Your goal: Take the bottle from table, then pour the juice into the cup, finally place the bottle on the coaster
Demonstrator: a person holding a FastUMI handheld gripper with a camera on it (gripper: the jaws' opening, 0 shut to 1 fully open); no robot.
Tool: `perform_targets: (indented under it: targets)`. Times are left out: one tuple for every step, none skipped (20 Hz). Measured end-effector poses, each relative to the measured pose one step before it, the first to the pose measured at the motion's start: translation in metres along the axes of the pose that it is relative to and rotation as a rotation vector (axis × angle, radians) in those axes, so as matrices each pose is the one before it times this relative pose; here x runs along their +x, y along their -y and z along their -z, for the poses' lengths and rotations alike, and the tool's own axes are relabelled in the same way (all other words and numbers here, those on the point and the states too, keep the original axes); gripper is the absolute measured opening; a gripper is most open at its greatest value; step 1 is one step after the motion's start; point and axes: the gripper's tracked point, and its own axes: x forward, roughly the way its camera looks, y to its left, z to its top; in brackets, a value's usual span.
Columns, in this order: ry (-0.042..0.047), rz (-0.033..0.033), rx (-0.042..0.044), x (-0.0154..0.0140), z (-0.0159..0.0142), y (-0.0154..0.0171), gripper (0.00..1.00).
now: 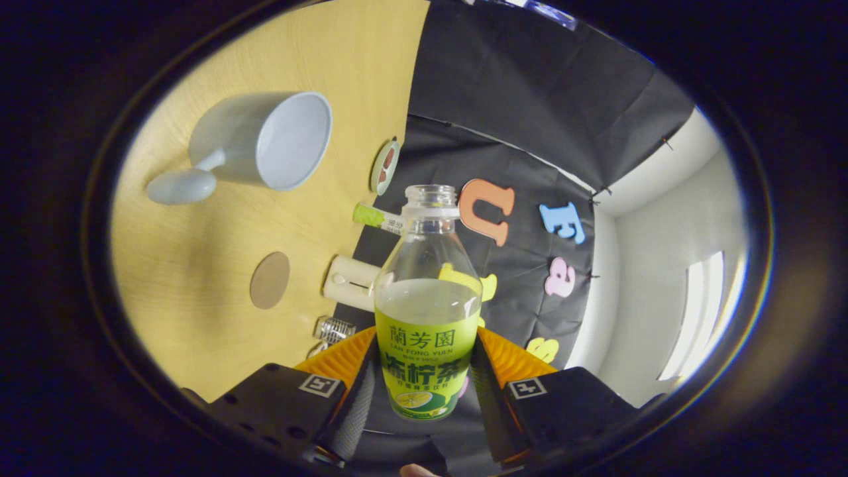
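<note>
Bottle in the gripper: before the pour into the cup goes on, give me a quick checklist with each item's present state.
1. Grip: the gripper has both fingers pressed on the bottle at its label. Ok.
2. Cap: off, the bottle's mouth is open. Ok.
3. Juice: fills the bottle's lower part, the neck is clear. Ok.
4. Cup: stands on the table, looks empty, handle towards the near side. Ok.
5. Mouth over cup: the mouth is aside from the cup, not above it. Not ok.
6. Coaster: lies bare on the table, apart from the cup. Ok.
</note>
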Motion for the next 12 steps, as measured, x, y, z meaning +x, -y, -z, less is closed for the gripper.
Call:
perform_targets:
  targets:
    - [-0.01007, -0.02307, 0.07444, 0.00161, 0.00237, 0.00005, 0.77]
    - [-0.00961, -0.01491, 0.07652, -0.00139, 0.00222, 0.00156, 0.77]
    - [-0.00342, -0.00713, 0.07735, -0.00216, 0.00063, 0.00374, 0.77]
    - [-0.00356, -0.00392, 0.07314, -0.0017, -0.00028, 0.0046, 0.77]
    - [0.00309, -0.00368, 0.07219, 0.00047, -0.00056, 0.00508, 0.77]
    - [0.00601, -0.00457, 0.07282, -0.00095, -0.00277, 0.00325, 0.77]
    - [0.00734, -0.0057, 0.07518, 0.00032, -0.00265, 0.00295, 0.77]
    - [-0.00116, -0.00947, 0.08157, -0.00078, -0.0006, 0.00182, 0.77]
    - [0.00045, -0.01544, 0.08399, 0.00103, -0.00056, 0.00031, 0.77]
    - [-0.00359, -0.00802, 0.08051, 0.00249, -0.00026, 0.00209, 0.77]
    - [-0.00873, -0.00575, 0.07565, 0.00204, -0.00256, 0.00276, 0.77]
    - [-0.00485, -0.01421, 0.08344, 0.00299, -0.00228, 0.00194, 0.77]
